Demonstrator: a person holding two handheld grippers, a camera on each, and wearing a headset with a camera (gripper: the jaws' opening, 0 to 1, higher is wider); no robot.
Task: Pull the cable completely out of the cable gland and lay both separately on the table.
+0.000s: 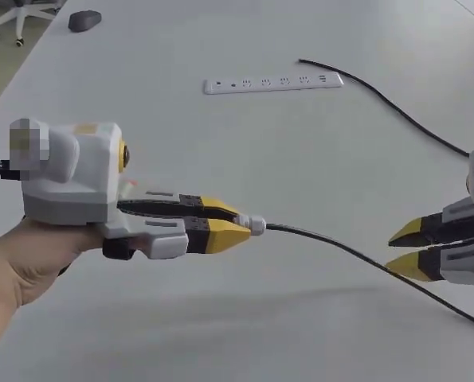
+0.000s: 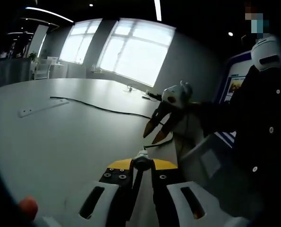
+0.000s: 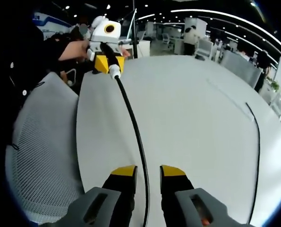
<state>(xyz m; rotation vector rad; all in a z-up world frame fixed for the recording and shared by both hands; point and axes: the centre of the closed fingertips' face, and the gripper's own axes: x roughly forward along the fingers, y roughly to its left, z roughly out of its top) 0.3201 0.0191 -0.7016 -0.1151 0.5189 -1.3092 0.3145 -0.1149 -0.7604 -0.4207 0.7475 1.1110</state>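
Observation:
My left gripper (image 1: 240, 224) is shut on a small pale cable gland (image 1: 255, 225), which sticks out past its yellow tips. In the left gripper view the gland (image 2: 141, 162) sits pinched between the jaws. A black cable (image 1: 332, 243) runs from the gland to the right, down toward the table's near edge. My right gripper (image 1: 401, 249) is open, its yellow tips on either side of the cable without squeezing it. In the right gripper view the cable (image 3: 133, 127) passes between the open jaws of the right gripper (image 3: 149, 171) and leads up to the gland (image 3: 114, 72).
A white power strip (image 1: 273, 82) lies farther back on the white table (image 1: 181, 151). Another black cable (image 1: 396, 107) trails off to the right. A dark mouse (image 1: 84, 20) rests at the far left. A mesh chair (image 3: 41, 156) stands beside the table.

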